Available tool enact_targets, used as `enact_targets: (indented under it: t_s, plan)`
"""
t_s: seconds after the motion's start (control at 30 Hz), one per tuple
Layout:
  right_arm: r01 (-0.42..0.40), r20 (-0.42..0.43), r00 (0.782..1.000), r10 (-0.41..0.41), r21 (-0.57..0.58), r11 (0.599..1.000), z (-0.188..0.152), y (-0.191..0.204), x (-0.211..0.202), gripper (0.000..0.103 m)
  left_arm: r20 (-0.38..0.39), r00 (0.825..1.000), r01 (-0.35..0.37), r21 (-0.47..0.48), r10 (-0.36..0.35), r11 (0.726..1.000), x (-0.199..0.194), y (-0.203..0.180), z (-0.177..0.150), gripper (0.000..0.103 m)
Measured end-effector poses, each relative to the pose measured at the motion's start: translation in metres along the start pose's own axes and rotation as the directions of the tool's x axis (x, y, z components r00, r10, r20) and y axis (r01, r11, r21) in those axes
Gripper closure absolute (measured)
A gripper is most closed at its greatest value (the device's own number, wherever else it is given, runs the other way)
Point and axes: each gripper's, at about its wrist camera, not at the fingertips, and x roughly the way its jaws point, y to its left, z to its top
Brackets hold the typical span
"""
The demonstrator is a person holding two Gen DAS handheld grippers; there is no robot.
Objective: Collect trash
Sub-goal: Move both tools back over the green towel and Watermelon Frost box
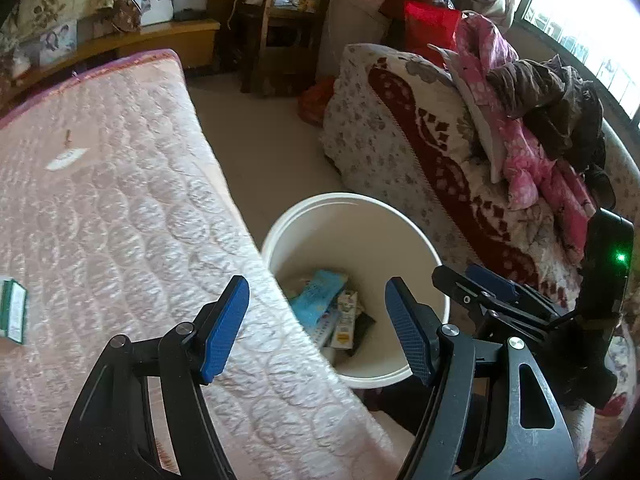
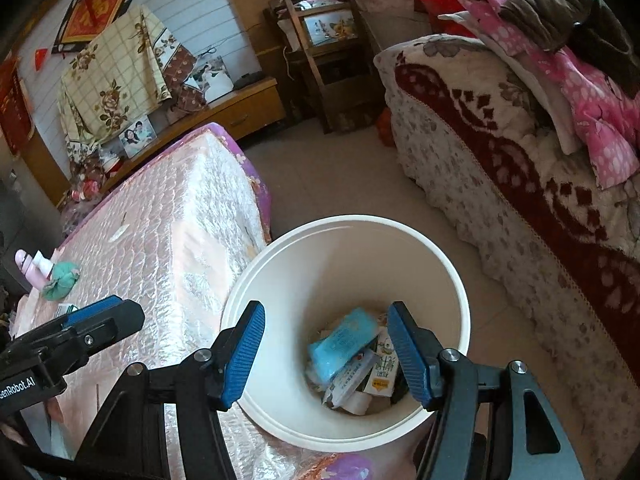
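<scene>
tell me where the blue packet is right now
The blue packet lies inside the white bin on top of the other wrappers, on the floor between the mattress and the sofa; the right view shows it between the open fingers.

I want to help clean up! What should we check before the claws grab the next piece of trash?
1. Left claw open and holding nothing: ok.
2. Right claw open and holding nothing: ok.
3. White bin upright on the floor beside the mattress, mouth uncovered: ok.
4. Room left in the bin: ok; the blue packet and other wrappers lie only at the bottom.
5. More trash to fetch: ok; a green-and-white carton lies on the mattress at the left edge of the left view.
6. Whether the teal cloth and pink bottle are trash: cannot tell.
</scene>
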Motion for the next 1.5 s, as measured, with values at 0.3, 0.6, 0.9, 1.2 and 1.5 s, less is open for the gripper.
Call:
enact_targets:
  t_s: [0.3, 0.6, 0.9, 1.2, 1.5]
  plan:
    - [-0.013, 0.004, 1.000, 0.013, -0.045, 0.999, -0.007, 0.023, -0.007, 0.042, 0.058, 0.995, -0.087, 0.003, 0.086, 0.996, -0.027, 0.018, -0.010, 0.033]
    - [-0.037, 0.006, 0.999, 0.037, -0.093, 0.995, -0.017, 0.059, -0.013, 0.040, 0.101, 0.982, -0.157, -0.032, 0.160, 0.987, -0.055, 0.051, -0.021, 0.033]
    - [-0.073, -0.009, 0.997, 0.073, -0.155, 0.985, -0.021, 0.101, -0.015, 0.038, 0.124, 0.966, -0.215, -0.102, 0.226, 0.971, -0.088, 0.103, -0.036, 0.033]
    - [-0.118, -0.037, 0.993, 0.112, -0.224, 0.968, -0.025, 0.151, -0.004, 0.037, 0.126, 0.947, -0.265, -0.207, 0.295, 0.942, -0.116, 0.163, -0.053, 0.033]
    - [-0.174, -0.088, 0.984, 0.155, -0.294, 0.940, -0.033, 0.205, 0.016, 0.037, 0.115, 0.928, -0.315, -0.266, 0.354, 0.911, -0.137, 0.209, -0.067, 0.033]
